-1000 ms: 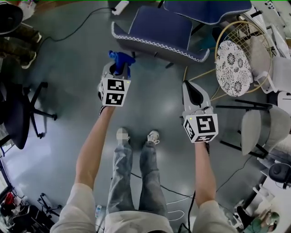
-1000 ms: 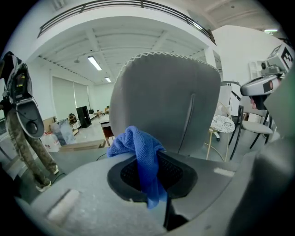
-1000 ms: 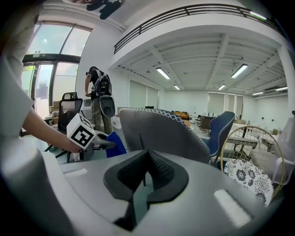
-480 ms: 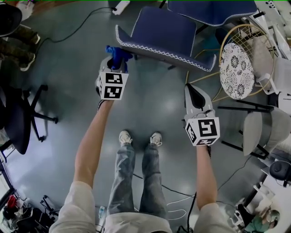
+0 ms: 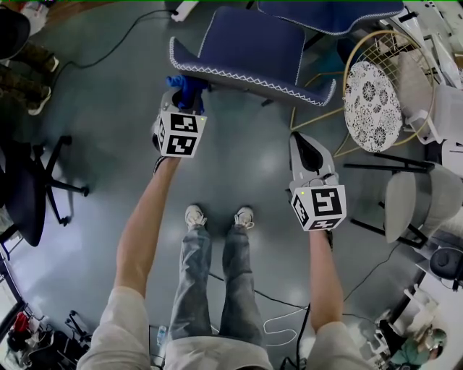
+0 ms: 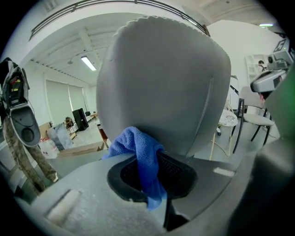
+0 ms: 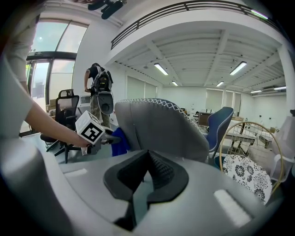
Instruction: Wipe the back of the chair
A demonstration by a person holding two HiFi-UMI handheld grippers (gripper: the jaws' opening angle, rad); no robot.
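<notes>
The chair, with a blue seat and a grey back edged in white stitching, stands ahead of me on the floor. My left gripper is shut on a blue cloth, which is at the left end of the chair back. In the left gripper view the grey chair back fills the frame, and the blue cloth hangs from the left gripper. My right gripper hovers lower right of the chair, shut and empty. In the right gripper view, that right gripper faces the chair back.
A gold wire chair with a patterned cushion stands to the right, with grey chairs beyond it. A second blue chair is behind, and a black office chair at the left. Cables lie near my feet. A person stands far off.
My left gripper with the cloth has moved forward, closer to the left end of the chair back. The right gripper has stayed about where it was.
</notes>
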